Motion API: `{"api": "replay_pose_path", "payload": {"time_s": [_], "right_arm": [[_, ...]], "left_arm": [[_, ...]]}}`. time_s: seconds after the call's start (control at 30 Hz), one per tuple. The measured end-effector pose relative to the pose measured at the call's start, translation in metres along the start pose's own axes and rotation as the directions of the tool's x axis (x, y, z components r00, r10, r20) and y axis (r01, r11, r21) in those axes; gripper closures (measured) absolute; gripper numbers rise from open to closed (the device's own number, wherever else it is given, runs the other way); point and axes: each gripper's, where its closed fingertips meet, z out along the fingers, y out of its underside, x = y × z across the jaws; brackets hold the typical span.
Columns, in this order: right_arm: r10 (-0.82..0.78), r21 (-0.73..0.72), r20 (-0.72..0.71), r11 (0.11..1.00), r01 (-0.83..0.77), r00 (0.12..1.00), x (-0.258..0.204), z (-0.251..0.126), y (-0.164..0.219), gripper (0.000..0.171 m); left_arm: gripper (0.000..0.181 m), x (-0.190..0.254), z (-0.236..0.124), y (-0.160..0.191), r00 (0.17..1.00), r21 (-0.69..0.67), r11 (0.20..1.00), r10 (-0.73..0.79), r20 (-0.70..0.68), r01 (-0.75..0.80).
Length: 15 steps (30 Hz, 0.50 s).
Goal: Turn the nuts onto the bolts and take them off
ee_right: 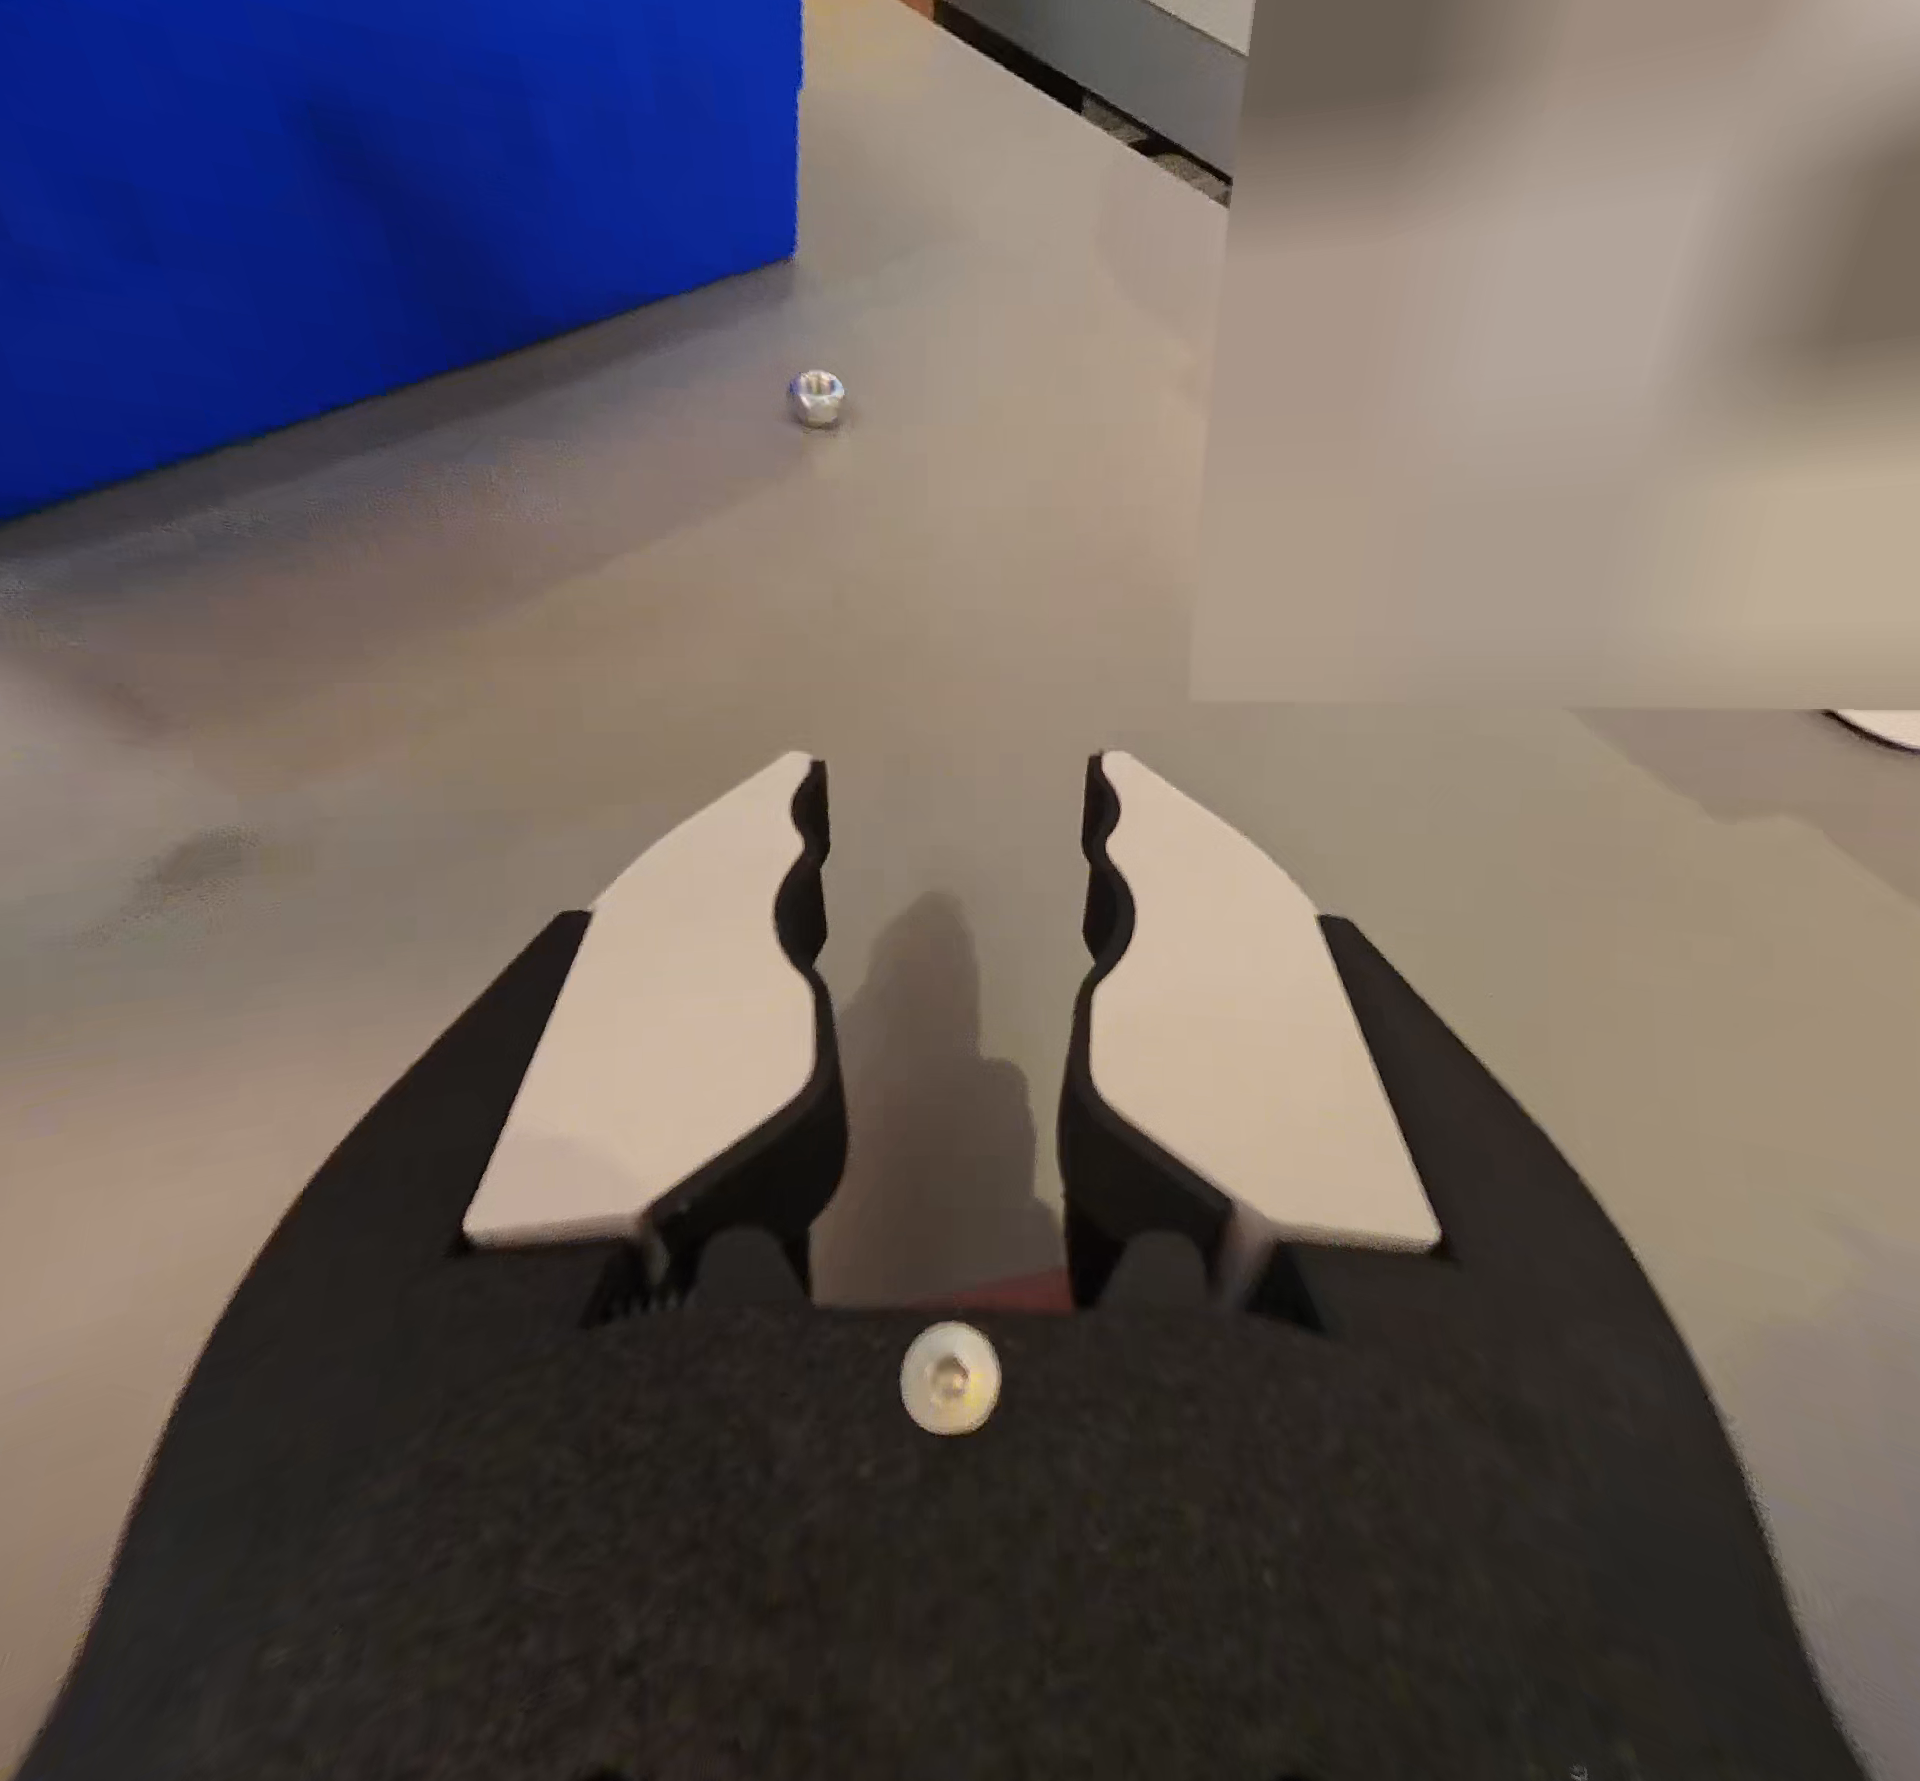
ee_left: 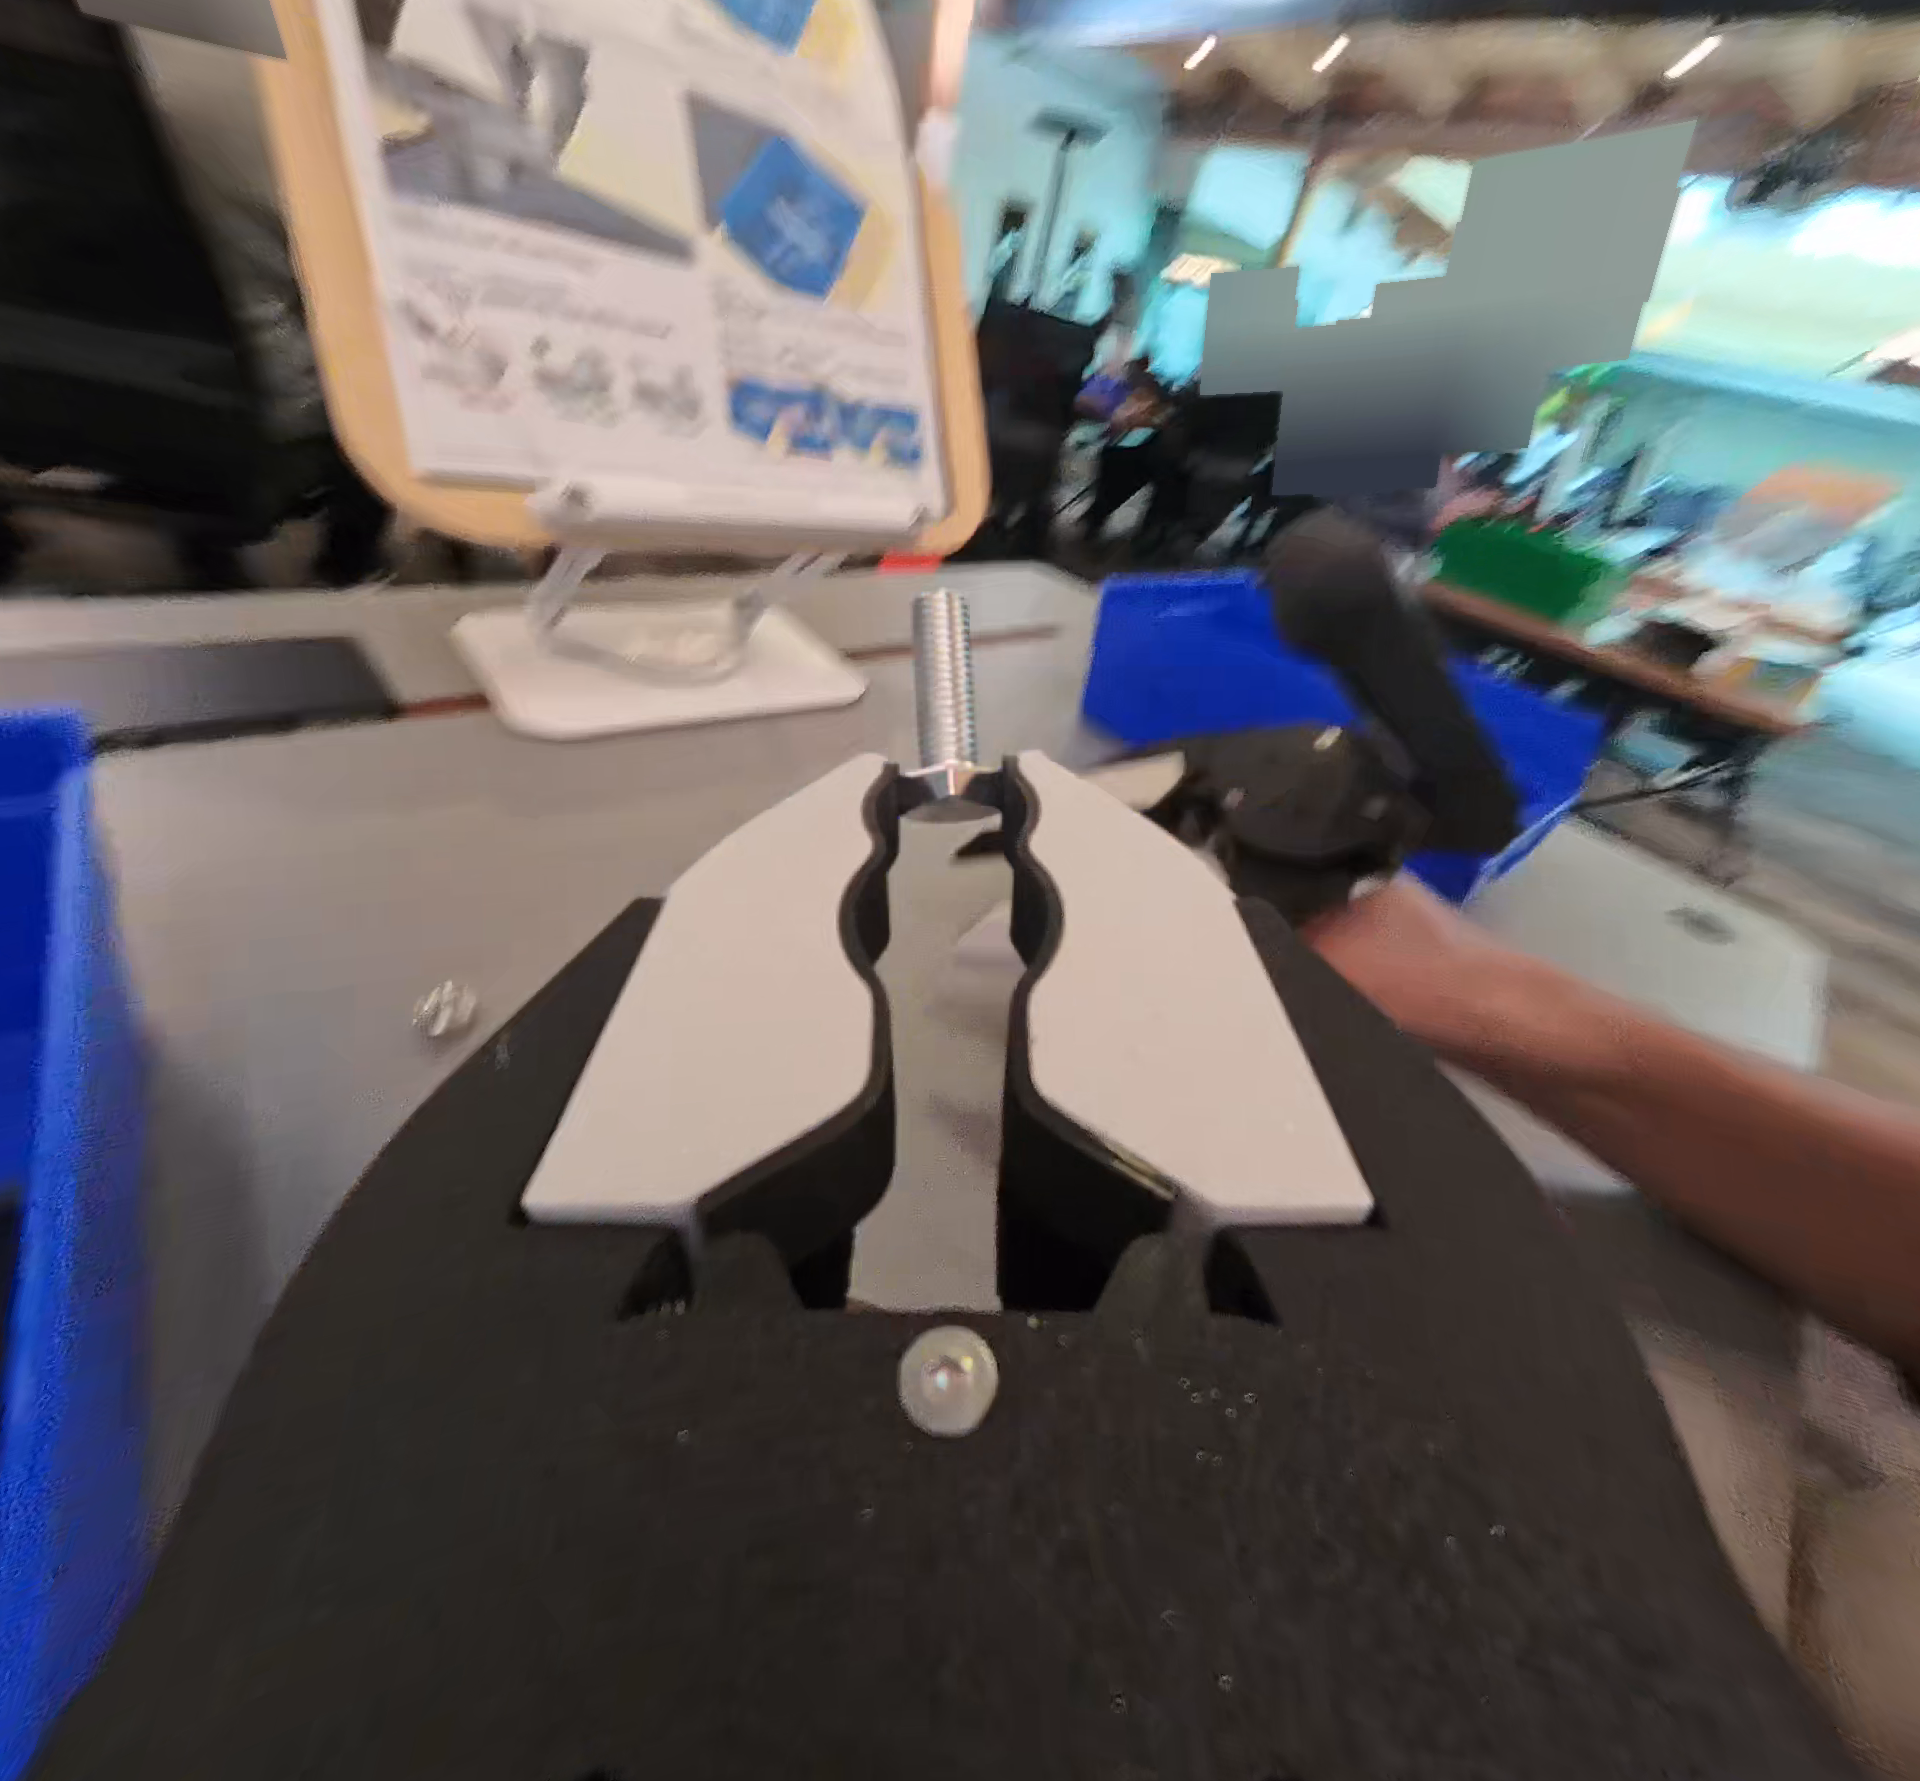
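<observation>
My left gripper is shut on the head of a silver bolt, whose threaded shank stands upright above the fingertips. No nut is on it. A second small silver bolt or nut lies on the grey table to the left of that gripper. My right gripper is open and empty, low over the grey table. A silver nut lies on the table ahead of it and slightly left, near the corner of a blue bin. The right gripper also shows in the left wrist view, held by a hand.
Blue bins stand at the left edge and behind the right hand. A sheet of pictures on a white stand stands at the back of the table. A black flat slab lies far ahead of the right gripper. Tip to tip, the grippers are about 15 cm apart.
</observation>
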Motion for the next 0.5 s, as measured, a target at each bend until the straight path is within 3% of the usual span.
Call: {"api": "replay_pose_path", "payload": {"time_s": [0.07,0.13,0.3,0.4,0.5], "right_arm": [[0.014,-0.009,0.001,1.0,-0.014,1.0,0.002,0.001,0.007,0.124],[0.017,-0.003,0.008,1.0,-0.017,1.0,0.0,0.002,0.006,0.125],[-0.096,-0.004,0.073,0.995,0.096,0.993,-0.024,0.031,-0.022,0.127],[-0.159,-0.077,0.163,0.982,0.173,0.974,-0.039,0.074,-0.037,0.129],[-0.136,-0.145,0.215,0.975,0.17,0.967,-0.046,0.119,-0.047,0.129]], "left_arm": [[0.163,-0.004,-0.01,0.03,0.992,-0.136,0.988,0.085,0.091,-0.072],[0.163,-0.015,-0.027,0.051,0.976,-0.17,0.983,0.108,0.188,-0.076],[0.163,-0.025,-0.058,0.071,0.954,-0.076,0.996,-0.023,0.299,0.048],[0.163,-0.027,-0.062,0.065,0.95,-0.071,0.997,0.02,0.312,0.002],[0.164,-0.026,-0.063,0.068,0.958,-0.045,0.998,-0.038,0.283,0.053]]}}
